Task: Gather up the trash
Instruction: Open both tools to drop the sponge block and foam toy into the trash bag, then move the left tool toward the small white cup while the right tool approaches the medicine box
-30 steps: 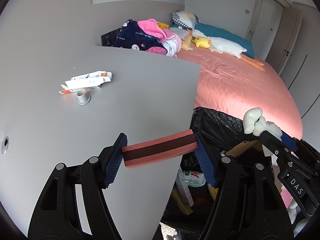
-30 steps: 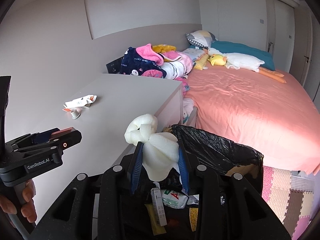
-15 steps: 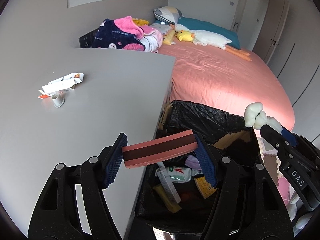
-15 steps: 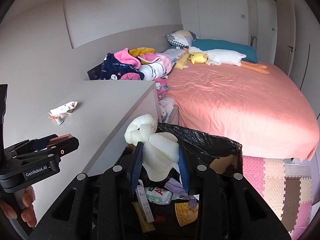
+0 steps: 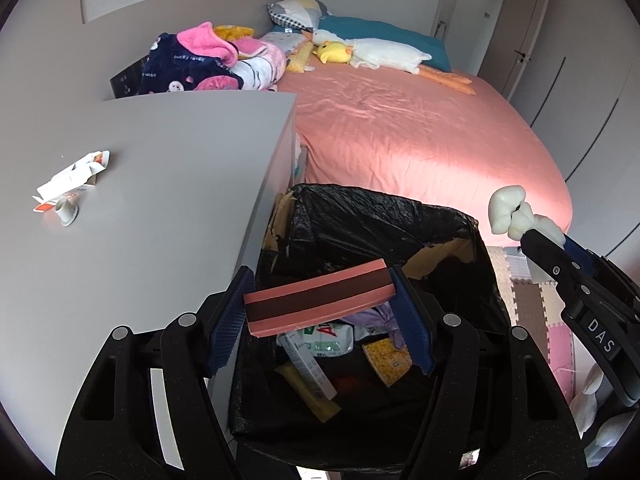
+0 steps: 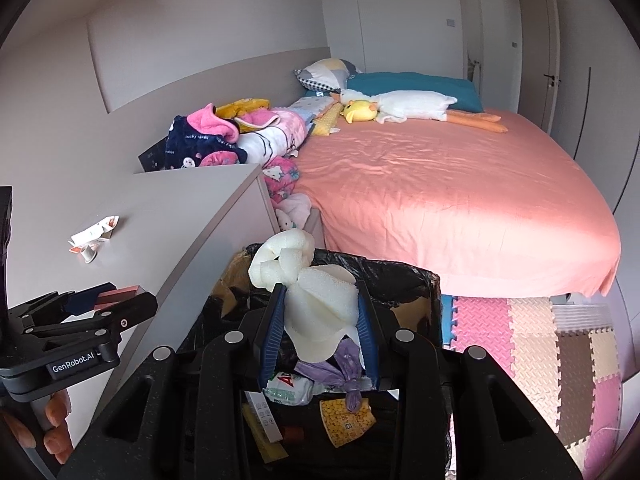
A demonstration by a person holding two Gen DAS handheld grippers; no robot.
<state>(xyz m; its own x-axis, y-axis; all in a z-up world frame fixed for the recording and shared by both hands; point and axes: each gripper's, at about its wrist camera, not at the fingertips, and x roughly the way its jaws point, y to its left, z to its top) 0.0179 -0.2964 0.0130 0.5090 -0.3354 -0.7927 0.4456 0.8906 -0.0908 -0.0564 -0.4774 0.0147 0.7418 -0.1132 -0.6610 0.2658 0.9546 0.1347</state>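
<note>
My left gripper is shut on a pink block with a dark stripe, held over the open trash bin lined with a black bag. My right gripper is shut on a white foam piece, also above the bin. The bin holds several wrappers and boxes. The right gripper with the foam shows at the right of the left wrist view. The left gripper with the block shows at the left of the right wrist view. A torn white carton and a small white cap lie on the grey tabletop.
A bed with a pink sheet stands behind the bin, with plush toys, pillows and piled blankets at its head. Foam floor mats lie at the right. The grey table's edge runs beside the bin.
Both grippers have moved right, off the table edge, and stand over the bin's opening. Both still hold their items.
</note>
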